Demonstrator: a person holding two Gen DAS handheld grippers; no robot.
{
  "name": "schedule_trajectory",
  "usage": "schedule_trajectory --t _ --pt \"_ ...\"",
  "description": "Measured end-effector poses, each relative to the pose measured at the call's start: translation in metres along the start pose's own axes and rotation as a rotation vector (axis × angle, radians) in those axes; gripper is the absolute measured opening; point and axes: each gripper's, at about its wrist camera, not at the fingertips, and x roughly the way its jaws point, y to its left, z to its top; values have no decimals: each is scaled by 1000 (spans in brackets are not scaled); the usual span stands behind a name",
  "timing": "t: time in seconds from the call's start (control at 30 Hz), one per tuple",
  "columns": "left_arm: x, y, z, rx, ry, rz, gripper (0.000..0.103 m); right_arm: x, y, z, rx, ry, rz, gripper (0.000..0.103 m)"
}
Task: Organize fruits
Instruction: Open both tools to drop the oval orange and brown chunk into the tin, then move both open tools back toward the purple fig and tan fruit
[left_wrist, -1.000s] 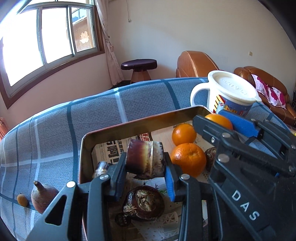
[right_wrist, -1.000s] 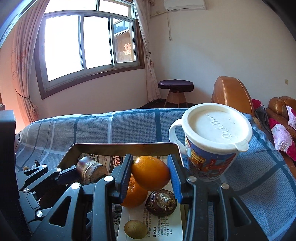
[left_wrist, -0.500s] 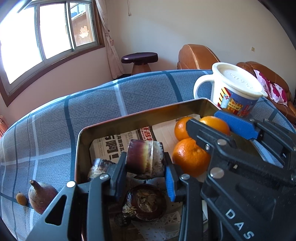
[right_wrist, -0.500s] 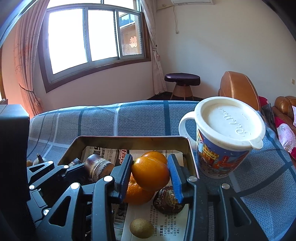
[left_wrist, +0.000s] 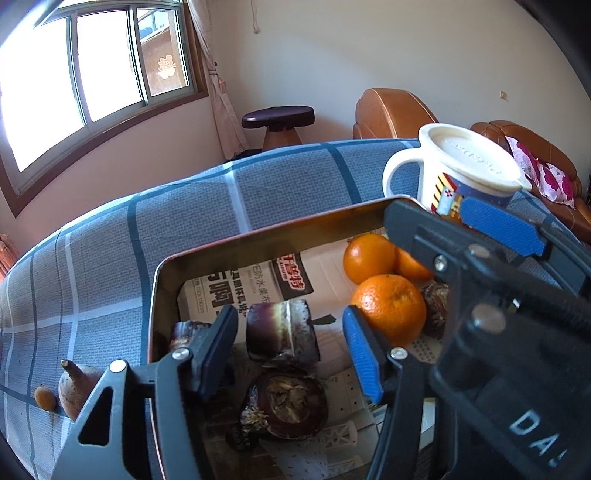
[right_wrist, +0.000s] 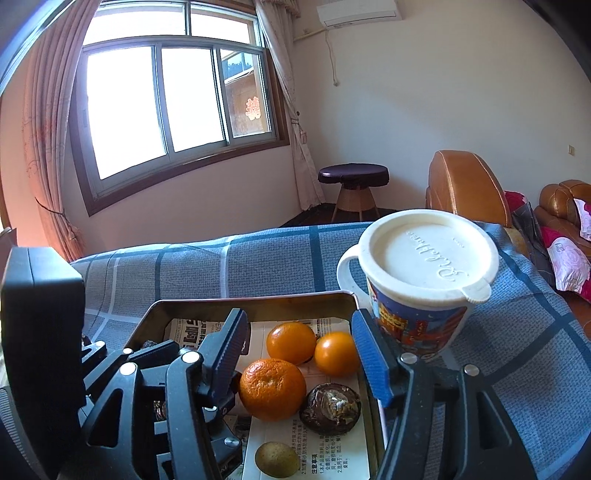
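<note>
the blue plaid worktop (left_wrist: 192, 229) carries a metal tray (left_wrist: 258, 236) lined with newspaper. only the left wrist view shows the brown pear-shaped fruit (left_wrist: 75, 384) lying outside the tray's left wall, plus the purple cane chunk (left_wrist: 280, 332) now resting in the tray. only the right wrist view shows the small green fruit (right_wrist: 277, 459) at the near end. left tongs (left_wrist: 290, 350) and right tongs (right_wrist: 299, 354) have both just opened: a second ago they gripped the chunk and a small orange (right_wrist: 336, 352), now each sits loose on the paper, pads apart.
</note>
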Motion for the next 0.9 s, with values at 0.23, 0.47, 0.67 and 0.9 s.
schedule_trajectory --t 0.23,0.47,0.67,0.9 --pt "-12 0 -4 -18 -47 -1 79 -8 3 2 -12 -50 -29 76" --pt "-21 9 -6 -62 -80 67 103 -17 7 0 -42 -102 -39 81" --pt "-27 10 -11 -64 -88 70 103 -24 9 -3 -64 -145 -78 83" --pt "-46 12 -20 -79 -175 134 103 -45 6 -7 -62 -260 -123 84"
